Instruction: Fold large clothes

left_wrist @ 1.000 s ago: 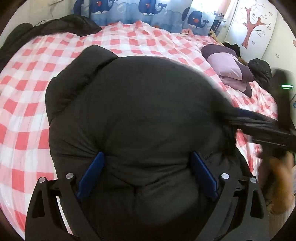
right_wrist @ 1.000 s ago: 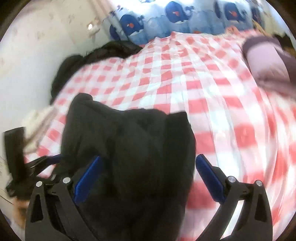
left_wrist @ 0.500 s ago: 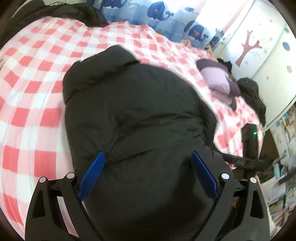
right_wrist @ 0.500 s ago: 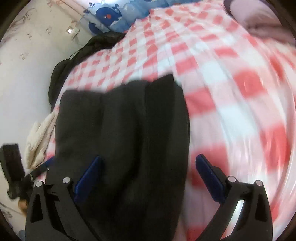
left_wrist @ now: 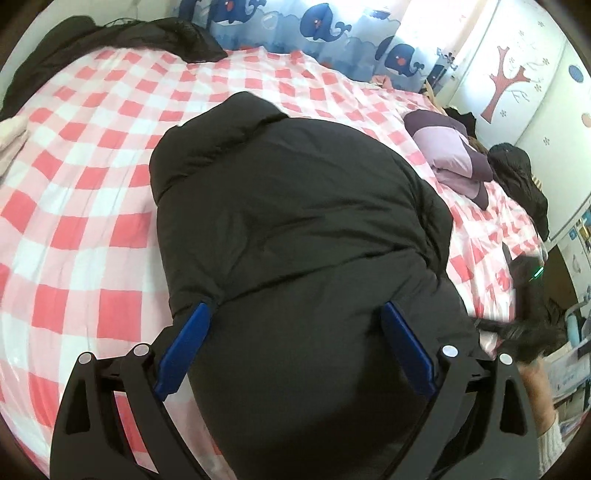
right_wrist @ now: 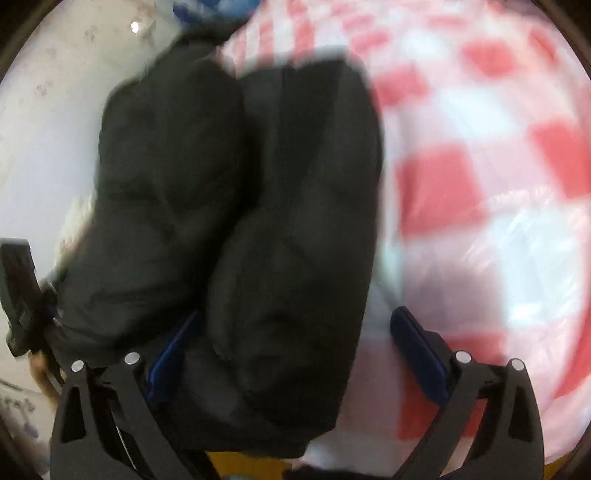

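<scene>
A big black puffer jacket (left_wrist: 295, 221) lies folded on the red-and-white checked bed (left_wrist: 92, 184). My left gripper (left_wrist: 295, 339) is open, its blue fingers (left_wrist: 184, 343) spread over the jacket's near end. In the blurred right wrist view the same jacket (right_wrist: 258, 221) shows as two thick folded rolls side by side. My right gripper (right_wrist: 295, 354) is open, its jaws wide over the jacket's near edge. The right gripper also shows at the right edge of the left wrist view (left_wrist: 524, 325), and the left gripper at the left edge of the right wrist view (right_wrist: 22, 295).
A folded purple garment (left_wrist: 450, 155) and a dark garment (left_wrist: 517, 177) lie at the bed's right side. A black garment (left_wrist: 129, 33) lies at the bed's far edge under the whale curtain (left_wrist: 332, 33). A white wall (right_wrist: 55, 110) is to the left.
Both cameras have swung and tilted over the jacket. The right gripper has moved closer to the jacket's near edge. Both grippers stay open.
</scene>
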Demonstrator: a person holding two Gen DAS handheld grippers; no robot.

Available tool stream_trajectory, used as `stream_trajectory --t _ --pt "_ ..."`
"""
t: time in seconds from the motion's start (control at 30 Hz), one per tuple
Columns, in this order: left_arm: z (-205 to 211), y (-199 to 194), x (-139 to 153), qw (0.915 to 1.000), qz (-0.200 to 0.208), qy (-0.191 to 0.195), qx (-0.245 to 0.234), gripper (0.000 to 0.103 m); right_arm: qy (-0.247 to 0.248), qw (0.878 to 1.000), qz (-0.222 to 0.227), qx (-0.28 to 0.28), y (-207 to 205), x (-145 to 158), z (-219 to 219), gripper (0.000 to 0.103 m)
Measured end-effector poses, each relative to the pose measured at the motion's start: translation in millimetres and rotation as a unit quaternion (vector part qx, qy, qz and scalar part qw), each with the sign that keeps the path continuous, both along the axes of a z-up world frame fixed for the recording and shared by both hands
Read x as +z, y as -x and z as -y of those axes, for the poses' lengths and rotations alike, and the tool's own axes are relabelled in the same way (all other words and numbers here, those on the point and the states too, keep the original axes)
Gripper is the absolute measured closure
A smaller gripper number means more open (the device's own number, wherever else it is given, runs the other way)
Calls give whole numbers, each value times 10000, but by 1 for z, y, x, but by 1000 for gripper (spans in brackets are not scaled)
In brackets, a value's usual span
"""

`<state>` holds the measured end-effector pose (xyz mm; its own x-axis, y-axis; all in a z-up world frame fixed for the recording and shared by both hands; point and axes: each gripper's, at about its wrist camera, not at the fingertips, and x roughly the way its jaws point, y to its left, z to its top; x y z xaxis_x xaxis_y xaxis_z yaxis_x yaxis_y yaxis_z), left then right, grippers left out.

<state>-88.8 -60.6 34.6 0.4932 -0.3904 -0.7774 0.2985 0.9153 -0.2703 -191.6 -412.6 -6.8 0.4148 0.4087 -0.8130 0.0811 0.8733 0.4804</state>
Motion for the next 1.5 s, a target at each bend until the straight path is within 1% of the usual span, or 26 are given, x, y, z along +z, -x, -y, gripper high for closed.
stream_trajectory --t 0.07,0.1,0.13,0.2,0.27,0.3,0.33,0.4,0.43,0.47,0.5,0.57,0.6,0.67,0.73,0.77,0.8,0.87,0.9,0.93,0.97,1.03,1.13,1.3,1.43,1.5 --pt "3 1 1 9998 54 -126 -109 13 134 9986 405 -306 -6 25 9 5" --pt "4 0 1 9998 55 -145 -129 13 291 9959 732 -448 -8 44 13 5" --pt "5 0 1 9998 47 -146 -142 13 394 9928 1055 -416 -15 62 11 5" --pt "6 0 1 9998 38 -118 -128 13 829 9867 1381 -203 -45 91 -7 5" --pt "8 1 0 9998 55 -144 -115 13 1117 9818 1538 0 -80 100 -23 6" --pt "8 2 0 9998 64 -148 -119 13 1227 9817 1455 35 -97 97 -28 6" --pt "8 2 -1 9998 64 -143 -136 13 1286 9837 1256 76 -118 84 -31 6" --pt "8 2 -3 9998 69 -113 -178 13 1384 9893 367 292 -153 32 -47 5" --pt "7 2 -2 9997 71 -149 -177 13 1216 9917 29 429 -170 10 -51 5" --pt "6 2 -1 9997 22 -161 -184 13 1062 9935 -81 405 -174 0 -47 5" --pt "5 3 0 9997 -3 -146 -191 13 1045 9940 -29 321 -172 5 -43 5" --pt "2 4 1 9996 7 -185 -204 13 940 9950 313 151 -154 27 -32 6" --pt "0 5 2 9996 11 -213 -158 13 911 9941 576 93 -137 44 -25 5" --pt "-5 9 5 9998 29 -180 -19 13 809 9936 789 21 -123 57 -25 6" --pt "-8 15 10 9995 137 -245 133 13 682 9933 922 -149 -92 68 -11 5" --pt "-9 19 11 9993 188 -285 175 13 531 9944 888 -195 -77 65 -7 5" --pt "-8 21 11 9992 186 -310 191 13 448 9961 744 -152 -68 50 -13 5" --pt "-6 22 8 9990 124 -370 206 13 584 9978 190 252 -71 25 -35 5" --pt "-6 22 7 9987 111 -432 241 13 518 9977 6 427 -75 11 -45 5" --pt "-5 25 8 9977 156 -581 311 13 404 9985 -72 367 -75 4 -43 5" --pt "-4 30 11 9966 247 -708 334 13 277 9993 -93 246 -72 4 -39 5" --pt "0 41 18 9936 476 -980 299 13 130 9998 101 68 -62 16 -32 5" --pt "5 54 26 9902 688 -1193 213 13 80 9999 79 126 -51 20 -30 5" --pt "8 70 37 9854 1035 -1342 173 13 -116 9996 204 -139 -31 30 -13 5" --pt "9 76 44 9828 1196 -1404 106 13 -70 9997 211 -135 -32 32 -4 5" --pt "7 76 46 9826 1240 -1377 144 13 -203 9991 287 -244 -40 37 3 5"
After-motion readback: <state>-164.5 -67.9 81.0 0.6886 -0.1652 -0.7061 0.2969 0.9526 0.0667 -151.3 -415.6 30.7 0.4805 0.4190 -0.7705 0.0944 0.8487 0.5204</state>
